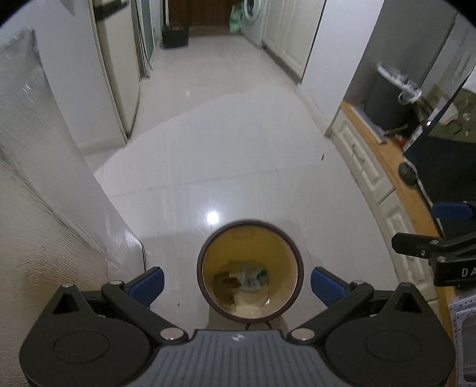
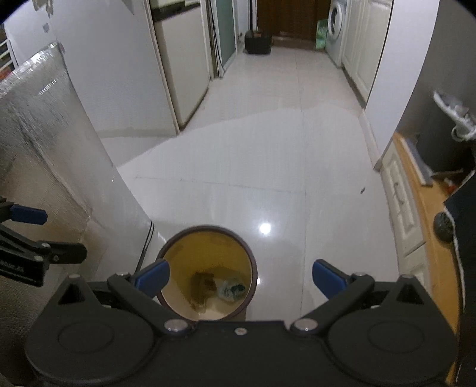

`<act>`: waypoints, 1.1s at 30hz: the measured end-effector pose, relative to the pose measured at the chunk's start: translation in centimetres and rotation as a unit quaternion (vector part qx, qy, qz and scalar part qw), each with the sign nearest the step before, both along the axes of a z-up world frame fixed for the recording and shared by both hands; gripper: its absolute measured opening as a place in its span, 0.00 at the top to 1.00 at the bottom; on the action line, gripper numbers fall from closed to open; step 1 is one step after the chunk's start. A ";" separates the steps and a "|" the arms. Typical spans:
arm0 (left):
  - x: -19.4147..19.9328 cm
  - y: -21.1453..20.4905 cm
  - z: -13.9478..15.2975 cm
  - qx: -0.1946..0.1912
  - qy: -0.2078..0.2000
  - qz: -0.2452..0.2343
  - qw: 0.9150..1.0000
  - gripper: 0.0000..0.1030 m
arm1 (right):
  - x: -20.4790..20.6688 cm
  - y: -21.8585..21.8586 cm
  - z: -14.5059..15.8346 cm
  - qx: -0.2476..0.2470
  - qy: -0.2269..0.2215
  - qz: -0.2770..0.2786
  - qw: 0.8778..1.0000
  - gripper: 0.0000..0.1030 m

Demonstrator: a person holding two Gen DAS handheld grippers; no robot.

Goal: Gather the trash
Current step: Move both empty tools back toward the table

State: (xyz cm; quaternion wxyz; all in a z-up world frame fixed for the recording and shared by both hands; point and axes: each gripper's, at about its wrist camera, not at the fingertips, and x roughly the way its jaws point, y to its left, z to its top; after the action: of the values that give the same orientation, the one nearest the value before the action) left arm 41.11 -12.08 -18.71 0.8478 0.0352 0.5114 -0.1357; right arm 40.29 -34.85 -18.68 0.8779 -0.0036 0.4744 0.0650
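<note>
Left wrist view: the left claw (image 1: 237, 279) hangs wide apart and empty above a round bin (image 1: 250, 315) standing on the white floor (image 1: 238, 148), low in the frame's centre. Crumpled trash (image 1: 244, 278) lies at the bin's bottom. Right wrist view: the right claw (image 2: 241, 277), also wide and empty, has the bin (image 2: 208, 232) toward its left finger.

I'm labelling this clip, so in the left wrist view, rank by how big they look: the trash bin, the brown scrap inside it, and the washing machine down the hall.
1. trash bin
2. washing machine, small only because it is far
3. brown scrap
</note>
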 end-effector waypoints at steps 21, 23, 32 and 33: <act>-9.9 4.0 16.0 0.016 -0.218 0.043 0.975 0.00 | -6.9 3.2 13.2 0.033 -0.225 0.060 0.972 0.00; -10.8 4.9 17.7 0.017 -0.239 0.049 0.970 0.00 | -7.4 4.3 14.6 0.043 -0.247 0.070 0.966 0.00; -14.9 10.3 22.6 0.032 -0.306 0.095 0.947 0.00 | -8.7 10.3 18.9 0.084 -0.310 0.122 0.939 0.00; -15.3 11.0 23.0 0.033 -0.310 0.100 0.945 0.00 | -8.7 11.1 19.2 0.089 -0.314 0.128 0.936 0.00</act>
State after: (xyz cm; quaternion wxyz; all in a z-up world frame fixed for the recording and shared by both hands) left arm 25.83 -1.11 4.32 0.9722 0.0521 0.2279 -0.0156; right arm 31.56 -23.78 0.50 0.9632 -0.0059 0.1620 0.2142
